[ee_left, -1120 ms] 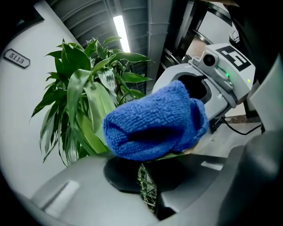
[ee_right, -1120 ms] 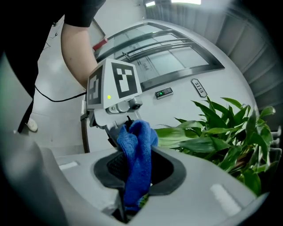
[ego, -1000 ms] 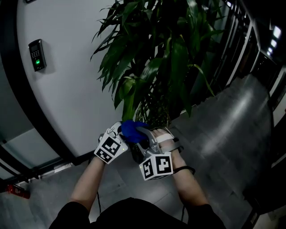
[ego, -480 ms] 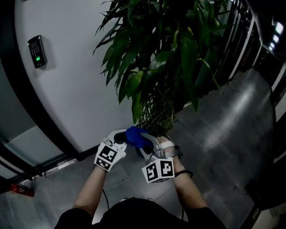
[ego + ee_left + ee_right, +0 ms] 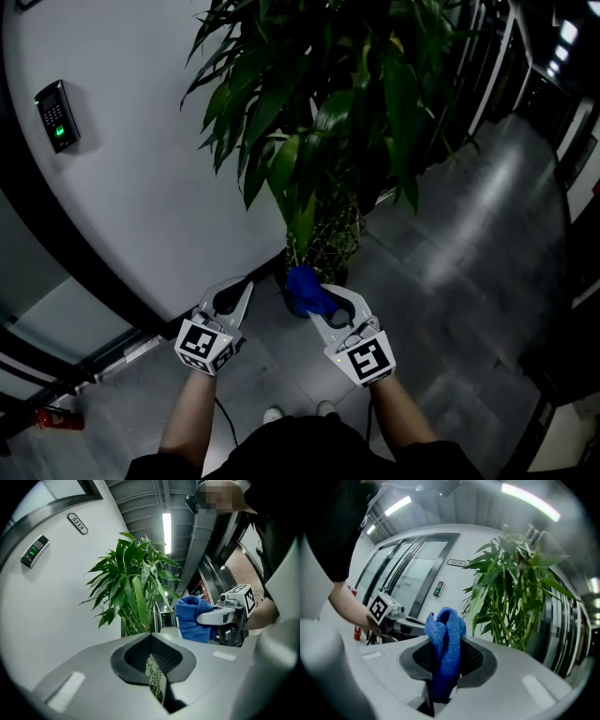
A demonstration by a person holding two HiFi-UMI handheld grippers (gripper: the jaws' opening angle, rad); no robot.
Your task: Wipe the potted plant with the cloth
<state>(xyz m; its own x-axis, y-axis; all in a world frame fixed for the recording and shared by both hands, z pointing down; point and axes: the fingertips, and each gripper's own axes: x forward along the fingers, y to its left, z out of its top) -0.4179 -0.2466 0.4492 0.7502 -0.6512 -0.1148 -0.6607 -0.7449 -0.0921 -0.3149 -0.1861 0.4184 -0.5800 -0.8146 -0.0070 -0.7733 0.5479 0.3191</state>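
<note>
potted plant (image 5: pixel 319 131) stands on the dark floor (image 5: pixel 459 272) close against the curved white wall (image 5: pixel 141 197), its long green leaves spreading above both tools in the head view; the base is in shadow and i cannot make out the pot clearly. i hold the cloth (image 5: pixel 305 289), a blue bunched piece, in the right gripper (image 5: pixel 323 309), just below the lowest leaves and near the stems, but i cannot confirm contact with any leaf. the right gripper view shows the cloth (image 5: pixel 446 639) pinched between the two dark pads, with folds standing up above the jaws and a tail hanging down through them; the jaws are clamped on it. the plant (image 5: pixel 511 583) rises beyond and to the right of the cloth in that view. the left gripper (image 5: pixel 239 289) sits just beside the right one, to its left and apart from it, pointing toward the foot of the wall. the left gripper view shows its jaws drawn together with nothing between them, only a thin slit through which stems are visible. in that same view the plant (image 5: pixel 133 588) is straight ahead, and the right gripper (image 5: pixel 220 617) with the cloth (image 5: pixel 192 618) appears to the right. a keypad reader (image 5: pixel 53 114) with a green light is mounted on the wall, well left of the plant.
</note>
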